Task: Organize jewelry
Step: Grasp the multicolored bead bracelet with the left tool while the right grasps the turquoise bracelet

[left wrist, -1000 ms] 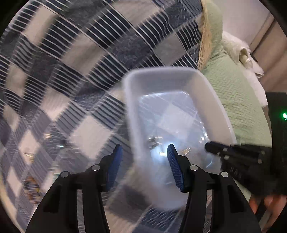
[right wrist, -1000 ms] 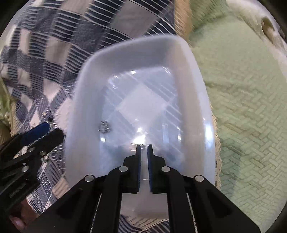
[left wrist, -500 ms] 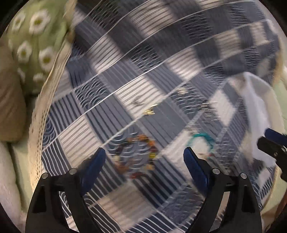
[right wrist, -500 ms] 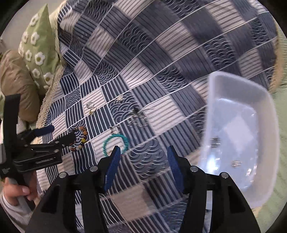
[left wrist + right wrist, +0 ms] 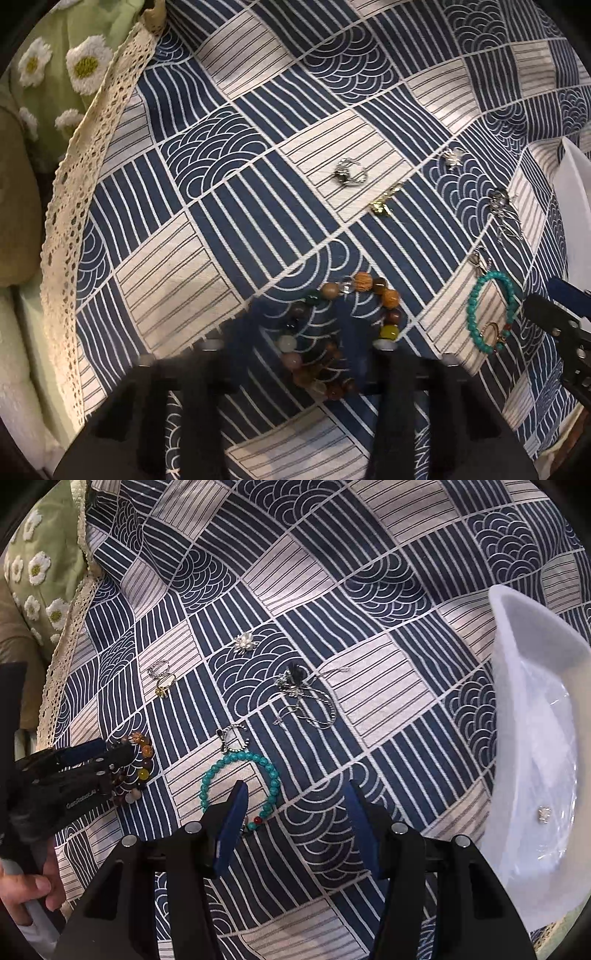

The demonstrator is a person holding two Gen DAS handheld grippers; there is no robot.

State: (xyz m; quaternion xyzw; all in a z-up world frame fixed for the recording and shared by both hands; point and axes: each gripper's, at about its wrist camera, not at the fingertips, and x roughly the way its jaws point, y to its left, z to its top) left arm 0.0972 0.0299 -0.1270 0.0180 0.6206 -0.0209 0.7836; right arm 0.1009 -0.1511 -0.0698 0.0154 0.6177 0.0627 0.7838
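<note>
Both tools are held low over a blue-and-white patchwork cloth [image 5: 369, 590] strewn with jewelry. On the left tool [image 5: 314, 354], blurred in its own view, the jaws are spread wide on either side of a bracelet of mixed brown, amber and clear round beads [image 5: 347, 325], which lies on the cloth between them; whether it is touched cannot be told. The right tool [image 5: 295, 812] is also held open, gripping nothing, with a turquoise bead bracelet [image 5: 240, 779] lying around the tip of its left finger. Ahead of the right tool a tangled silver chain with a dark pendant [image 5: 303, 694] is seen, with a silver twisted ring [image 5: 232, 738] just beyond the turquoise bracelet and a small silver flower-shaped piece [image 5: 244, 642] farther ahead. A silver ring [image 5: 349, 173] and a small gold charm [image 5: 382, 206] are seen ahead of the left tool. To the right of the right tool a white translucent plastic tray [image 5: 517, 664] is seen, holding one small silver stud [image 5: 543, 814].
</note>
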